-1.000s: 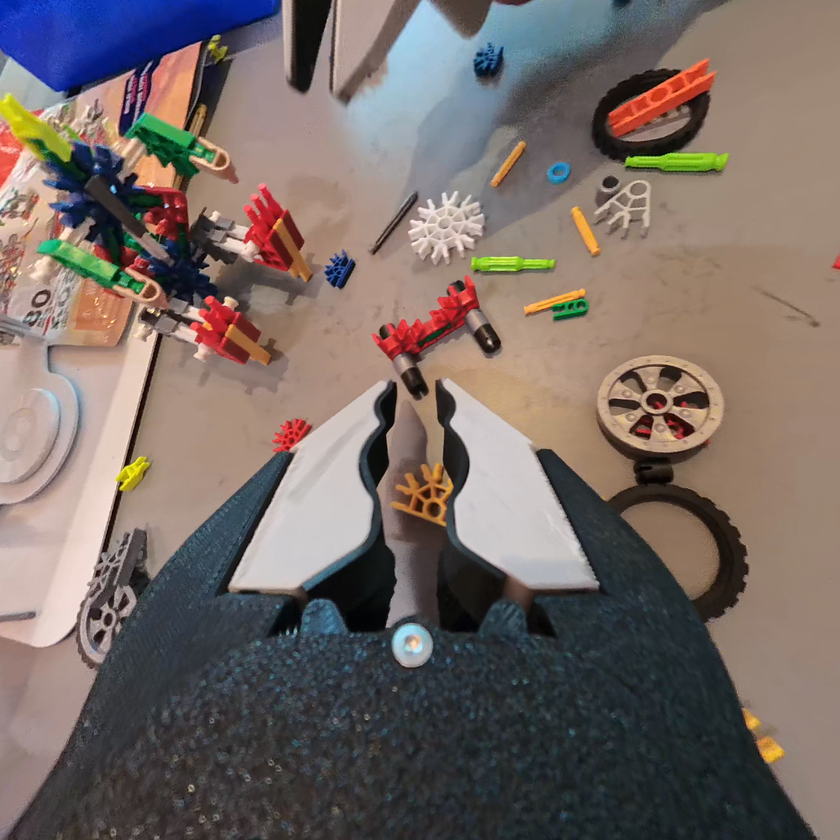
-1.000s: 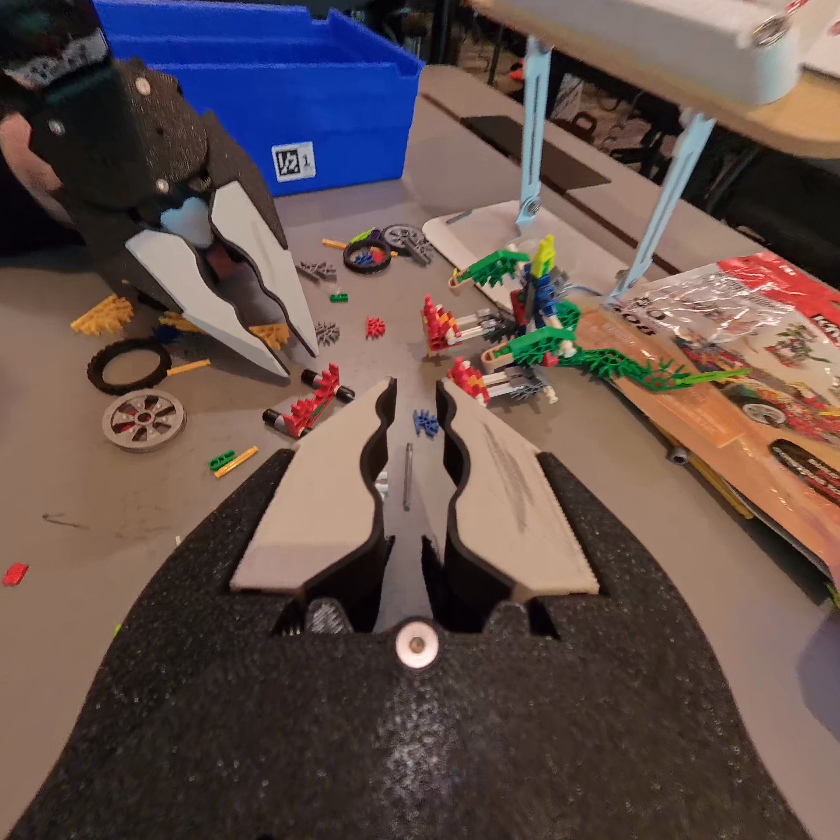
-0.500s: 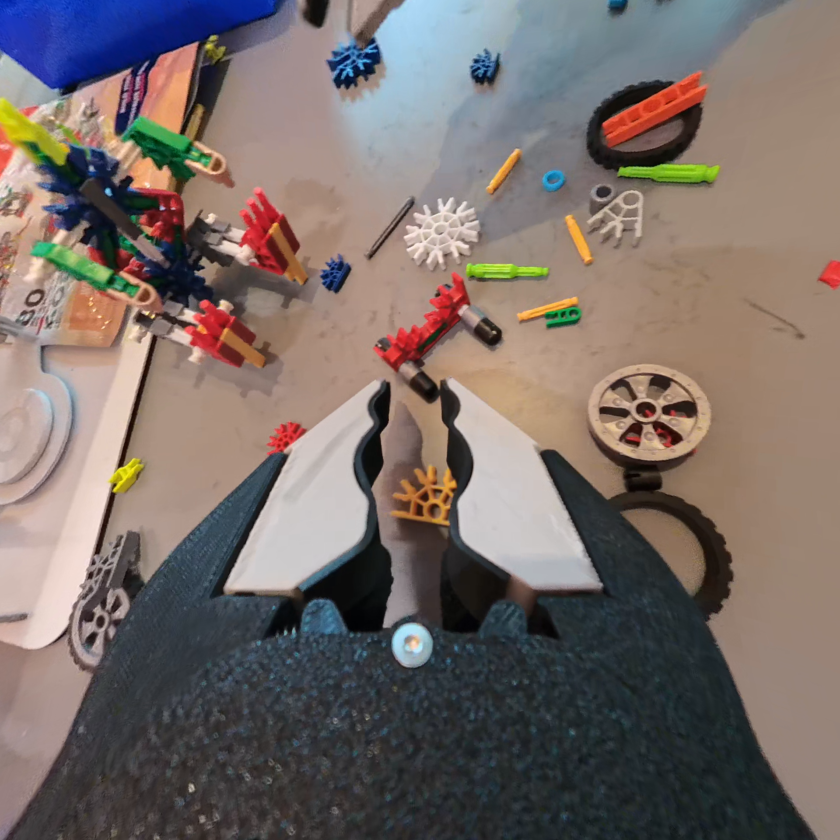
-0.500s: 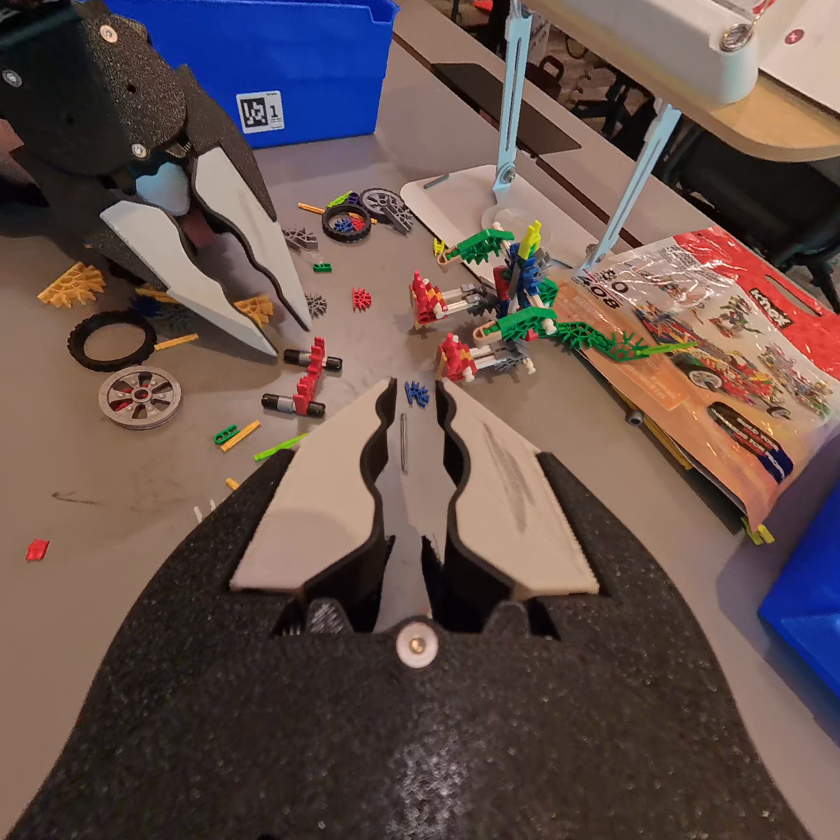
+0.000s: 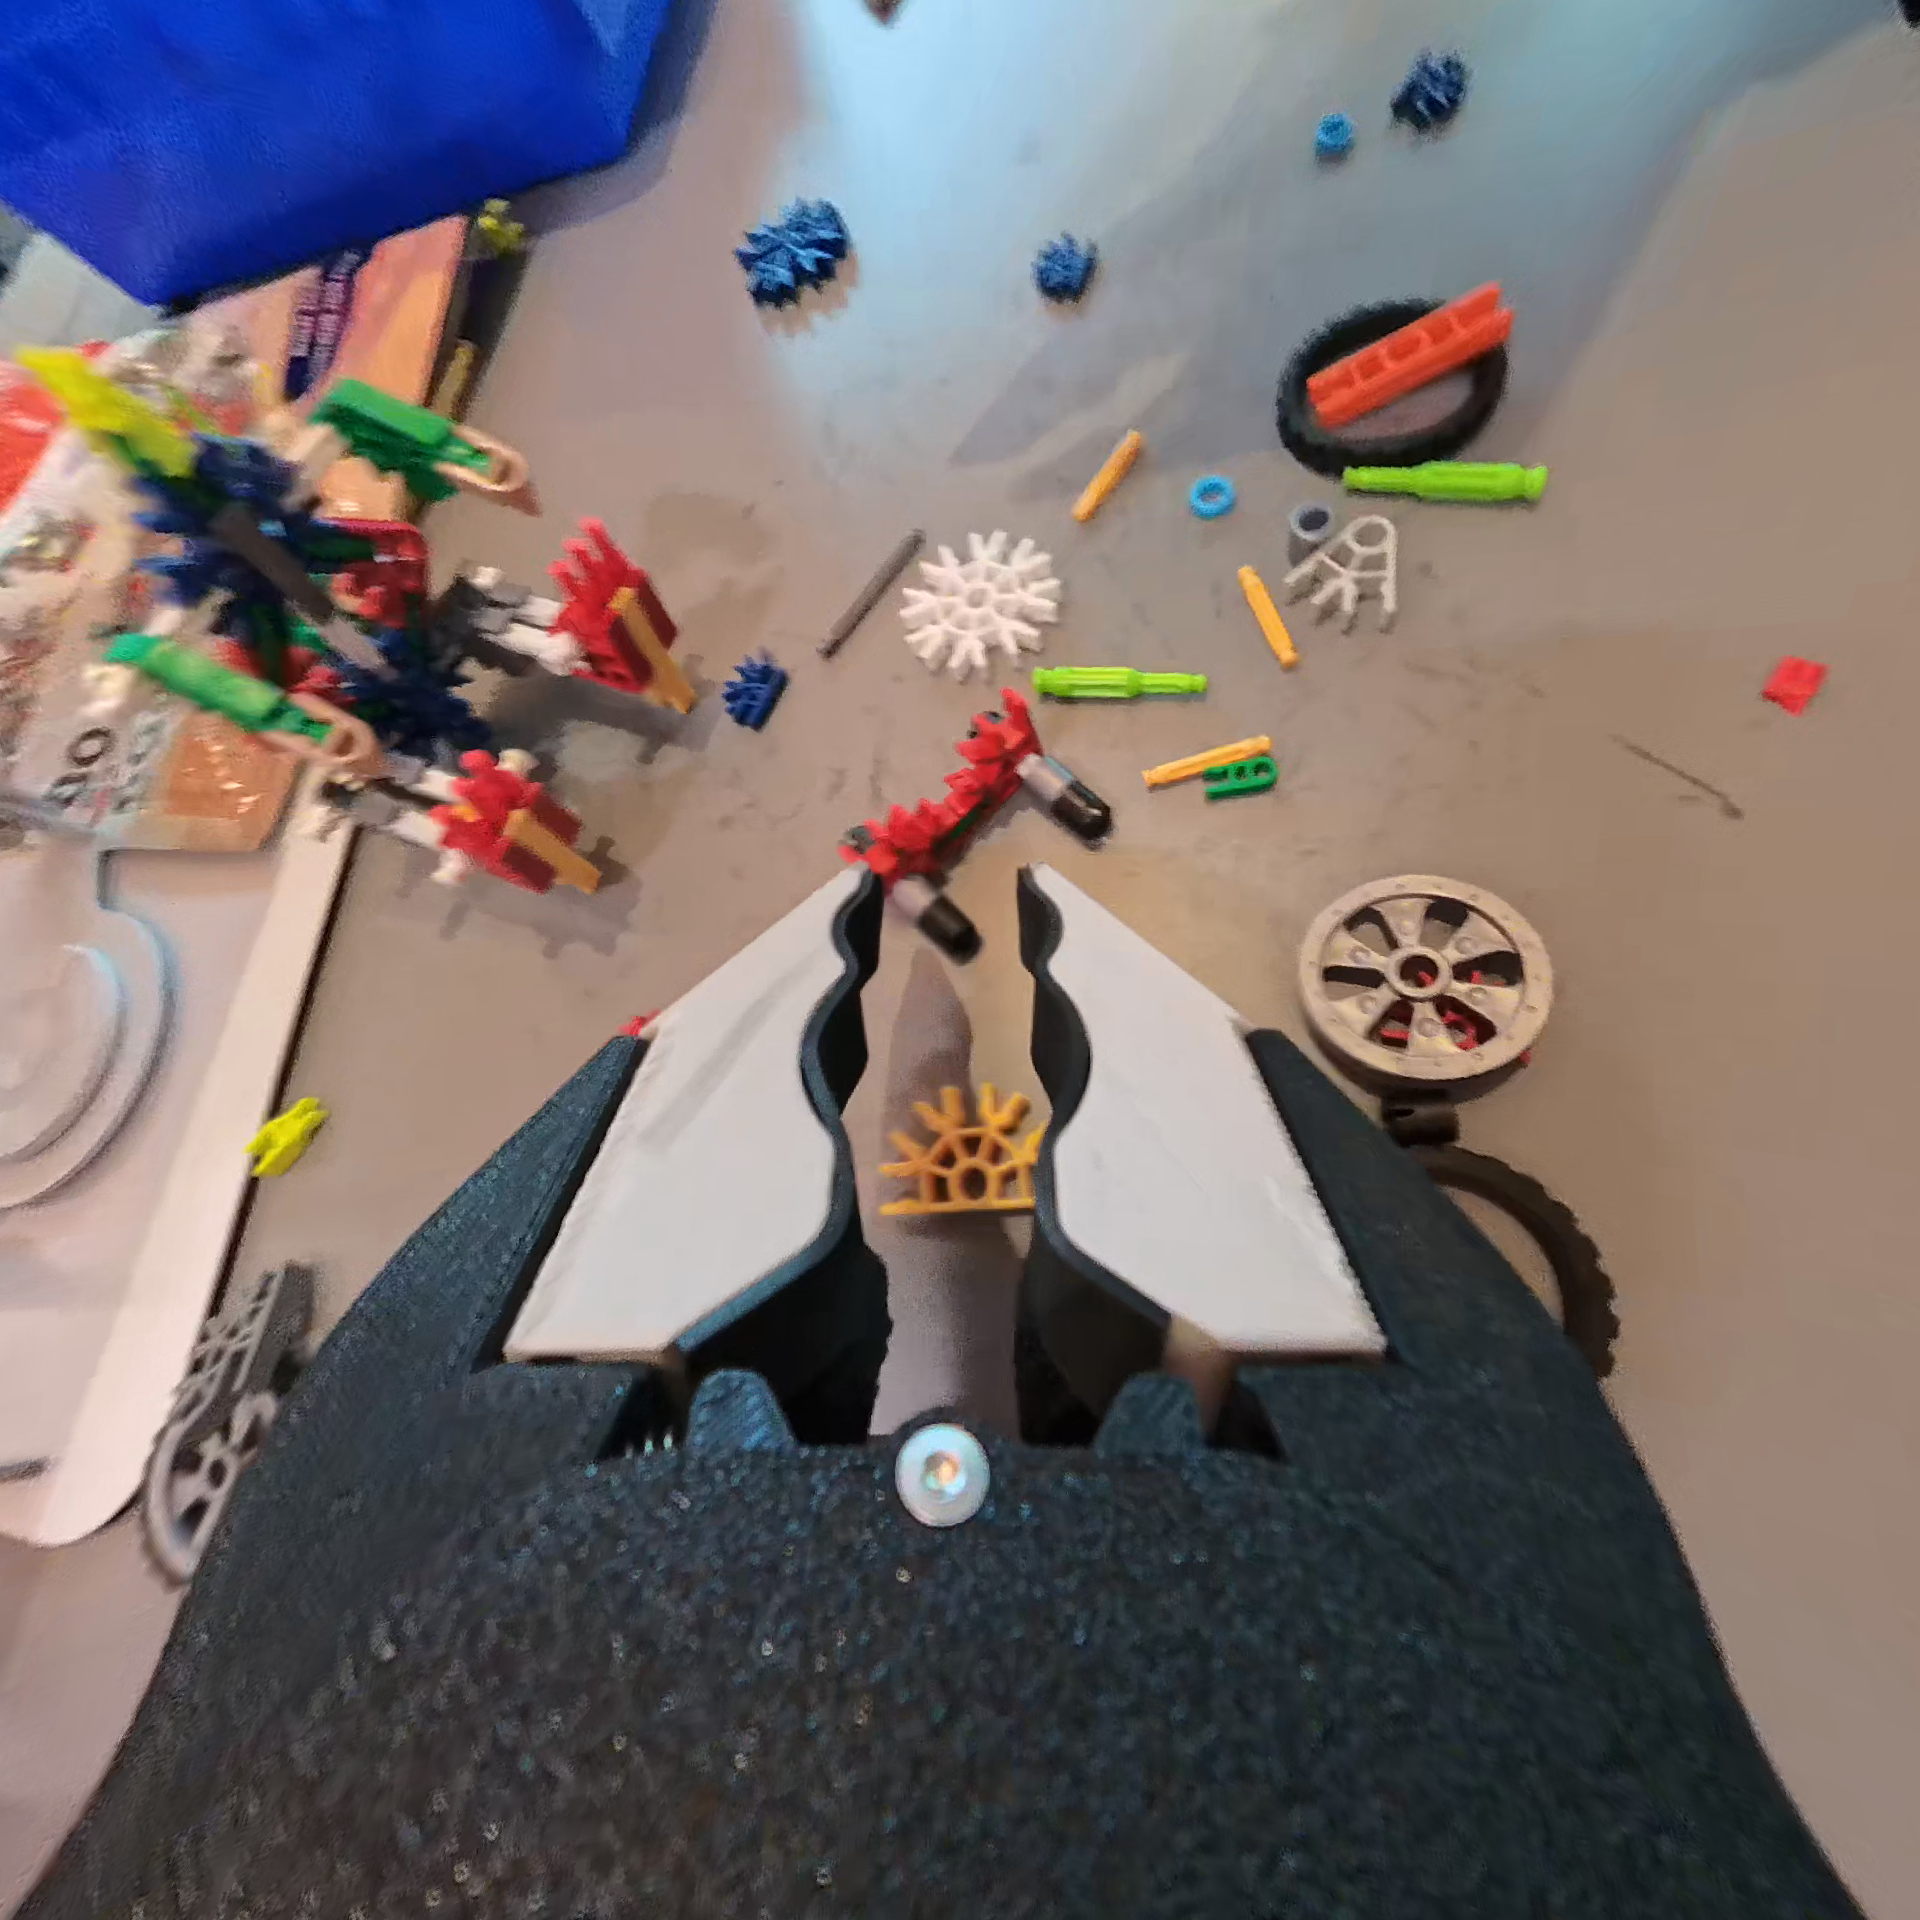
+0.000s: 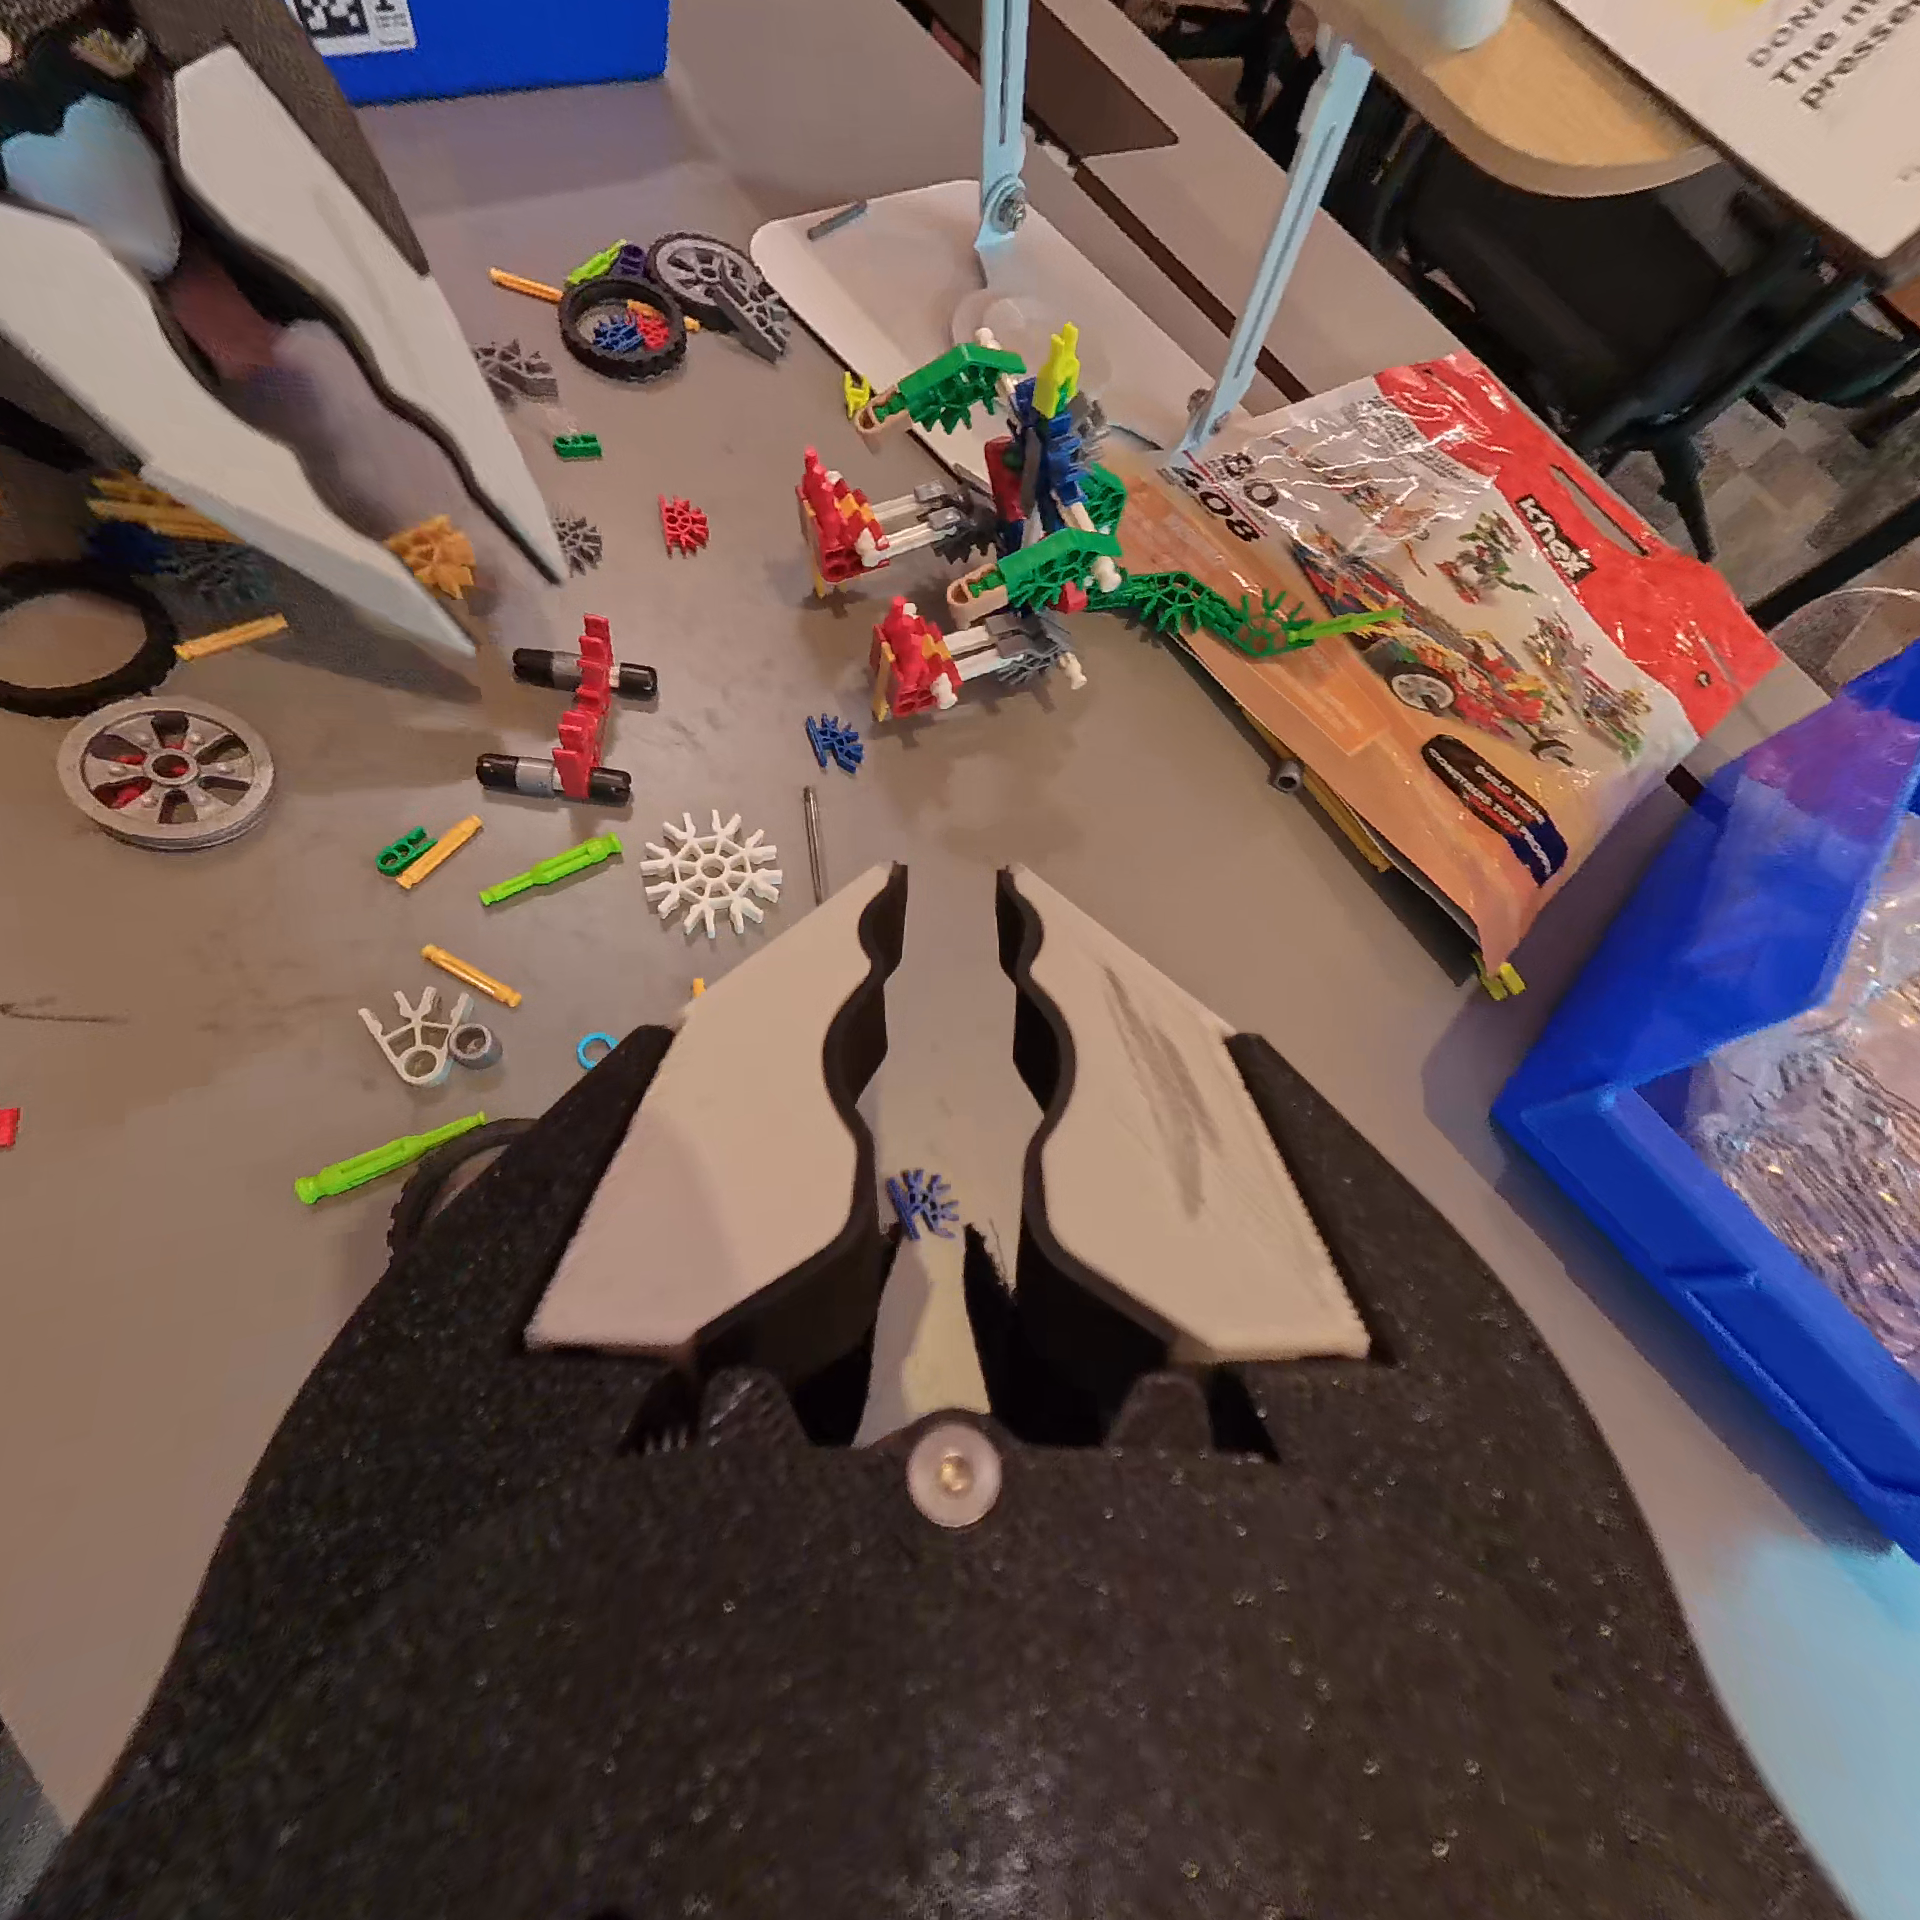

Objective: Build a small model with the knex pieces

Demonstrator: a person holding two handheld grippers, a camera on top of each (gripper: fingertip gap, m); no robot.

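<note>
- The left tongs (image 5: 945,888) hang open over a grey table (image 5: 1558,1714), holding nothing, their tips just short of a red-and-black toy assembly (image 5: 971,805) lying flat on the surface.
- One black cap of that assembly sits in the gap at the tips; whether it touches either finger cannot be told.
- Below the left tongs, an orange fan-shaped connector (image 5: 961,1158) shows on the table between the fingers.
- To the right of them lie a grey spoked wheel (image 5: 1425,982) and, near it, a black tyre (image 5: 1548,1247) partly hidden behind the tongs' body.
- Farther ahead are a white snowflake connector (image 5: 979,603), light-green rods, yellow rods and a second tyre with an orange piece (image 5: 1408,353) across it.
- The right tongs (image 6: 948,888) are also parted and empty, poised above bare table.
- A small blue connector (image 6: 923,1205) appears low between their fingers, on the table beneath.
- Just left of the right tongs' tips lie the snowflake connector and a thin dark rod (image 6: 814,842).
- Ahead stands a built toy model (image 6: 997,520) in red, green and blue, beside a printed plastic bag (image 6: 1475,623).
- A blue bin (image 6: 1714,1091) sits at the right edge of the right wrist view.
</note>
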